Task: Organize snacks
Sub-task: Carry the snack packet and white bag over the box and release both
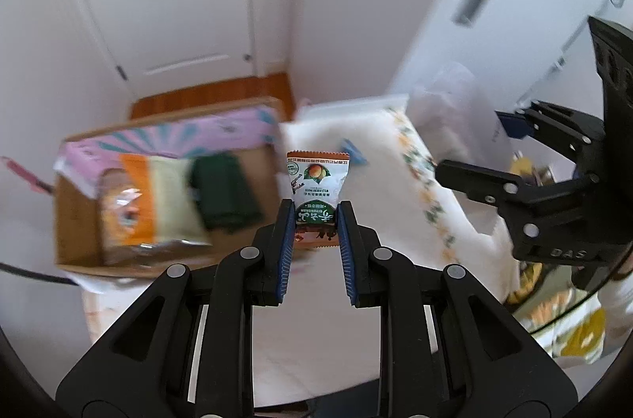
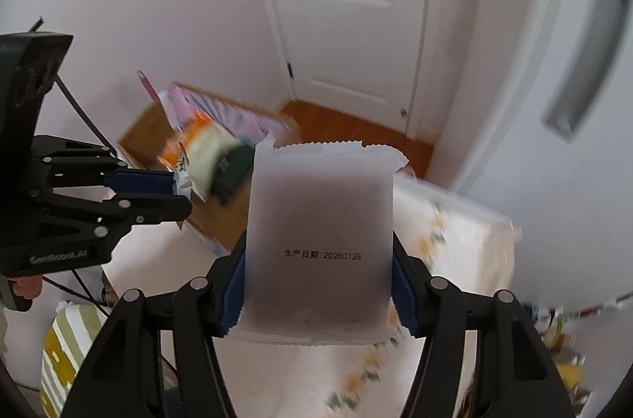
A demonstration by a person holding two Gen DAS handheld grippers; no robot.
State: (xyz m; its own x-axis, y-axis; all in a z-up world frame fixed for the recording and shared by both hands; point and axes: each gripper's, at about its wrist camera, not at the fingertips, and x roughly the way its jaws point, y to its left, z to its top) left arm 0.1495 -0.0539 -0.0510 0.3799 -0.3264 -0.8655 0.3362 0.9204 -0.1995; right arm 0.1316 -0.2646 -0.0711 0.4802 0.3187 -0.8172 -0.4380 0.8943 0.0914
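Note:
My left gripper (image 1: 316,210) is shut on a small white, orange and green snack packet (image 1: 317,176), which stands upright between the blue pads above the table. My right gripper (image 2: 318,254) is shut on a larger frosted white packet (image 2: 320,204) with a printed date line, its sides pressed by the pads. Each gripper shows in the other's view: the right gripper (image 1: 480,151) at the right edge, the left gripper (image 2: 180,194) at the left. A cardboard box (image 1: 73,220) beyond the left gripper holds an orange-and-cream pack (image 1: 158,196) and a dark green pack (image 1: 221,196).
A white cloth with a floral border (image 1: 419,173) covers the table. The box has a pink patterned flap (image 1: 178,137). Striped yellow-green packets (image 2: 67,347) lie low at the left. A white door (image 2: 348,22) and wooden floor (image 2: 356,133) lie behind.

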